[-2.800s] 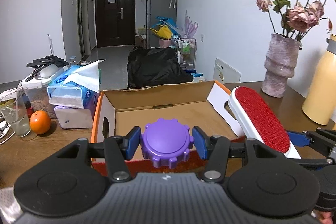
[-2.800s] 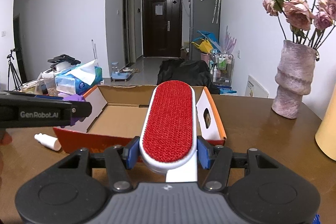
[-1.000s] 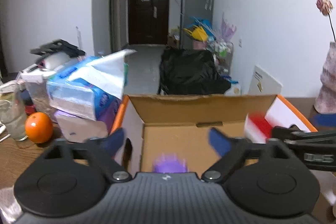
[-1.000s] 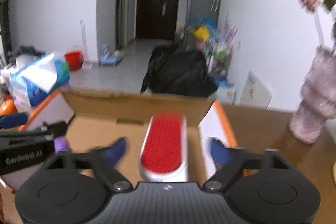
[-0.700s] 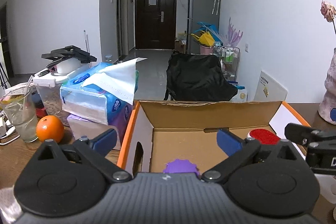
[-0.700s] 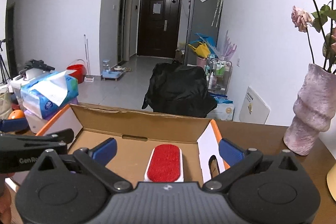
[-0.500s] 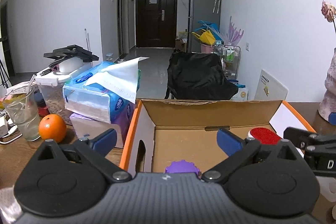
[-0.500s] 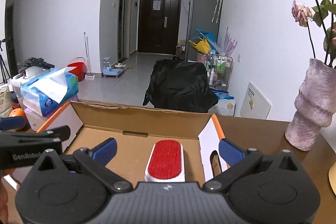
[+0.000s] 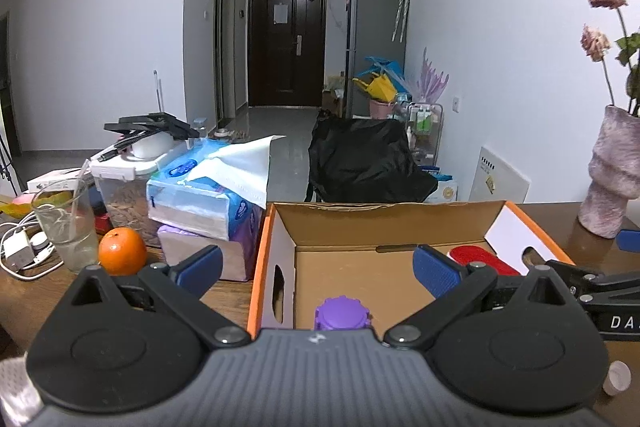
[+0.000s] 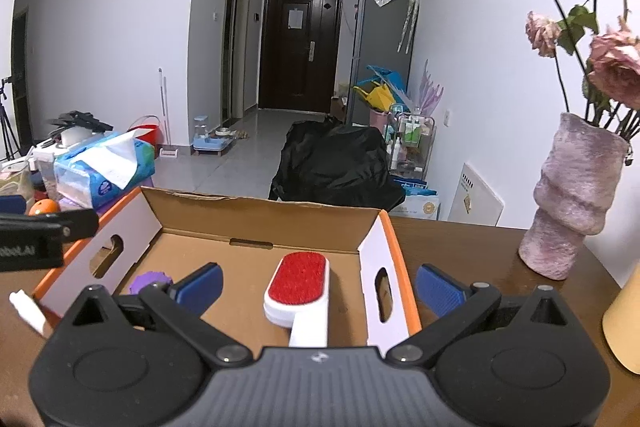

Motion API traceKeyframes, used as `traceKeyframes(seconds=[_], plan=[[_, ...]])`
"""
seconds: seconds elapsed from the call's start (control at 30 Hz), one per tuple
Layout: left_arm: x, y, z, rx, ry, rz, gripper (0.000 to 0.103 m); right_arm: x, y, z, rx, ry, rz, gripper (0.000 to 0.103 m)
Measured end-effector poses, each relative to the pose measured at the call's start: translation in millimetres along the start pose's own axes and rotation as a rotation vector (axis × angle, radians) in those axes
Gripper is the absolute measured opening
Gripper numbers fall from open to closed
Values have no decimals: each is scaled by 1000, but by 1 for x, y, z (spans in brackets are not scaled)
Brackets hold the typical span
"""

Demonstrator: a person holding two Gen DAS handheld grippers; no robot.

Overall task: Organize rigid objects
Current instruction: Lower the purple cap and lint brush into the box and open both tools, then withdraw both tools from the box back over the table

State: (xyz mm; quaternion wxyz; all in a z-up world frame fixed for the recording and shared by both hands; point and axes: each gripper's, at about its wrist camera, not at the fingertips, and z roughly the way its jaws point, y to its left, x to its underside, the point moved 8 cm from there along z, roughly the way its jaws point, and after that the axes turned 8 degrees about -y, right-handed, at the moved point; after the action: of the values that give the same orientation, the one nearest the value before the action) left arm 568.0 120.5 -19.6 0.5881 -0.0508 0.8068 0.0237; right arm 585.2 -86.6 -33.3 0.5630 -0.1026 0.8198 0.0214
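Both wrist views are sharp and evenly lit by soft, cool indoor light from overhead, with pale walls bright, the far door (image 9: 287,43) dark, faint shadows inside the cardboard box (image 10: 256,223), strong fisheye bending at the edges and black corners.

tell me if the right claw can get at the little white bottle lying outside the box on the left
Probably not directly. The white bottle lies on the table beyond the cardboard box's far left wall, and the left claw reaches across that side. The open right claw would have to pass over the box; the left claw looks nearer.
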Motion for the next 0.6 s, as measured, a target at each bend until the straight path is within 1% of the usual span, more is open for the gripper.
traceKeyframes(seconds=[0.17, 0.37, 0.6], plan=[[8, 1, -21, 1, 10, 2, 103, 6, -2, -20, 5, -5, -9, 103], [16, 5, -49, -1, 19, -11, 103, 11, -1, -47, -9, -16, -11, 103], [24, 9, -83, 1, 18, -15, 103, 25, 1, -75, -14, -7, -21, 103]])
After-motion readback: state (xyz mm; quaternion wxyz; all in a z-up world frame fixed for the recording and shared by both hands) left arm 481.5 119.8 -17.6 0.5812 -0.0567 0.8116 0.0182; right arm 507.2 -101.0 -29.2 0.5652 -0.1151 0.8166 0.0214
